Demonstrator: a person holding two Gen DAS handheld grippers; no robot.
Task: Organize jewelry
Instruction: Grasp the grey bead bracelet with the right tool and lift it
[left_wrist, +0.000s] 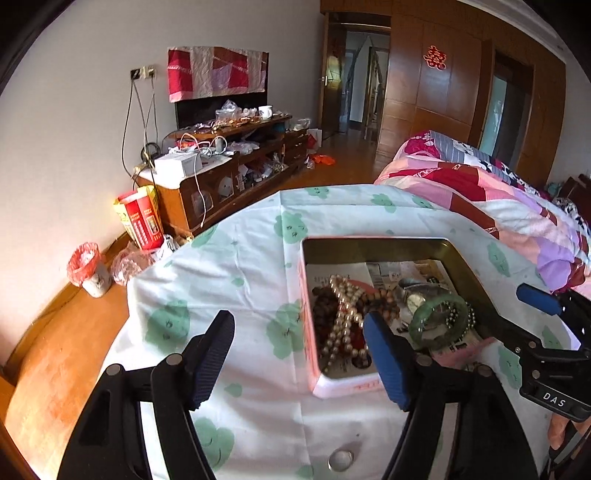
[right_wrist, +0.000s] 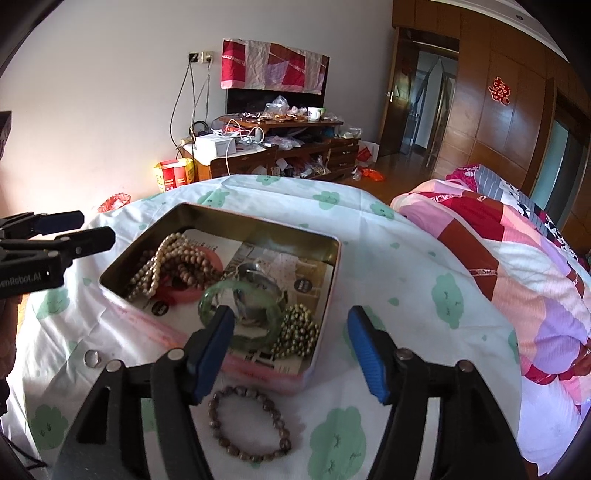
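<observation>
While my left tool (left_wrist: 299, 362) and right tool (right_wrist: 291, 350) gape wide, holding nothing, the tin (right_wrist: 325, 258) sits at 12 o'clock, bead bracelet (right_wrist: 249, 424) at 6.

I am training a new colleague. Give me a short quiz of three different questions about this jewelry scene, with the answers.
1. True or false: the brown bead bracelet lies inside the tin box.
2. Which item in the box is green? A) bangle B) pearl necklace C) watch
3. Fill in: the small ring lies on the ____.

Key:
1. False; it lies on the tablecloth, in front of the box.
2. A, the bangle.
3. Tablecloth.
</observation>
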